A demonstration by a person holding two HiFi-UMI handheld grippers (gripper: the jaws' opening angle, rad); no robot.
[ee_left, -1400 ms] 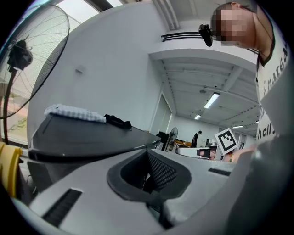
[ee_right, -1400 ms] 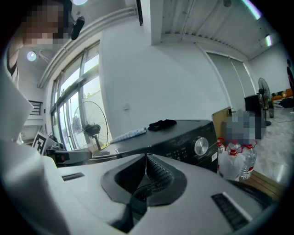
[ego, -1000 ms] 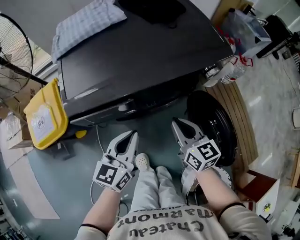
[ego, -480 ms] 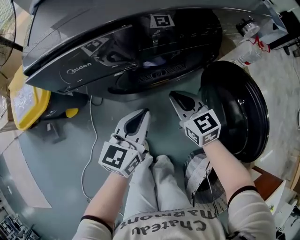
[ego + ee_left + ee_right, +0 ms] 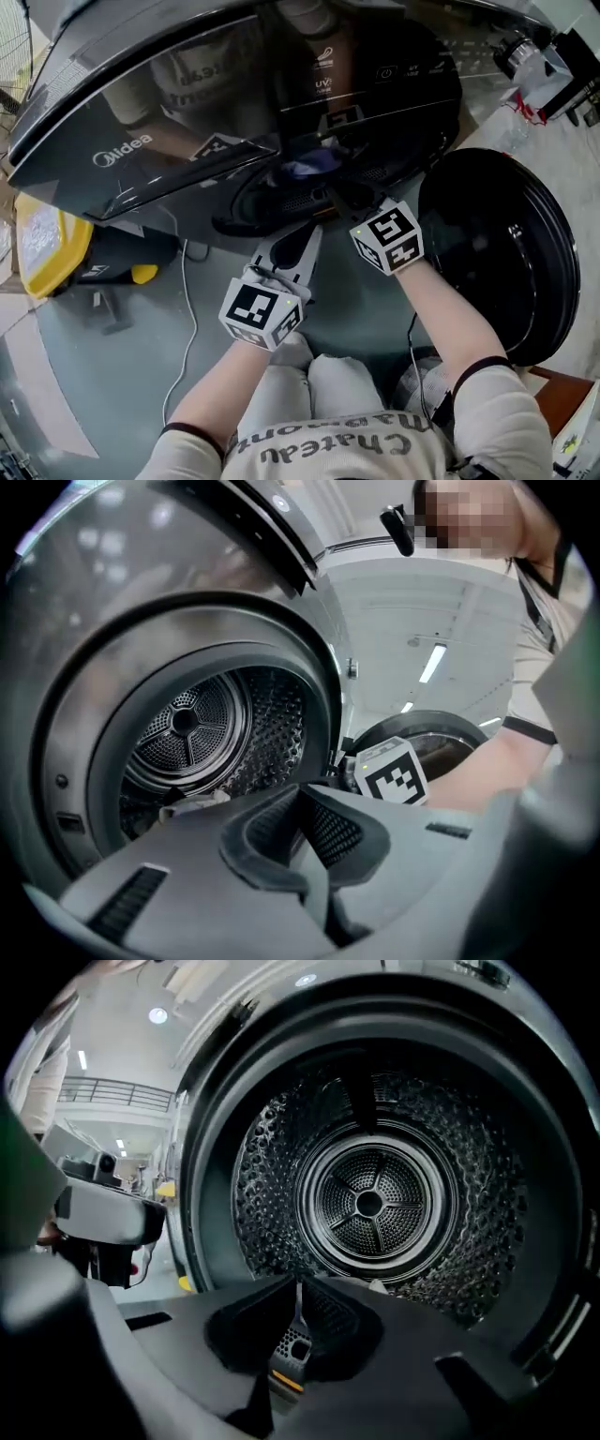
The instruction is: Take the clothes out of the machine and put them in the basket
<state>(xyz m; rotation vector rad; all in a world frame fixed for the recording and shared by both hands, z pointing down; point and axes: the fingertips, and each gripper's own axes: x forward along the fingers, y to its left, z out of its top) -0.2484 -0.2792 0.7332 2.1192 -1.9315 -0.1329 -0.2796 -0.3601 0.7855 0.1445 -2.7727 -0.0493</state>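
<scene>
Alt: a front-loading washing machine point(image 5: 187, 122) seen from above, its round door point(image 5: 506, 253) swung open to the right. We are low in front of it w/ a gripper in each hand, both aimed at the opening.

The left gripper point(image 5: 300, 794) has its jaws pressed together w/ nothing between them, just outside the opening. The right gripper point(image 5: 298, 1288) is likewise pressed together & empty. It sits at the mouth of the drum point(image 5: 370, 1204), a bit ahead of the left one.

The clothes point(image 5: 192, 803) lie at the bottom of the drum, toward the front. Only a pale crumpled edge shows over the jaws, so we can't tell how many pieces there are. Nothing is in hand, so we judge the task is at its very start.

To do this step well, we should spread the jaws before going in, since closed they can only push the cloth. We then reach low along the drum floor and pinch a thick fold, not a thin edge. We lift it clear of the opening so nothing snags. The other gripper can gather trailing ends.
</scene>
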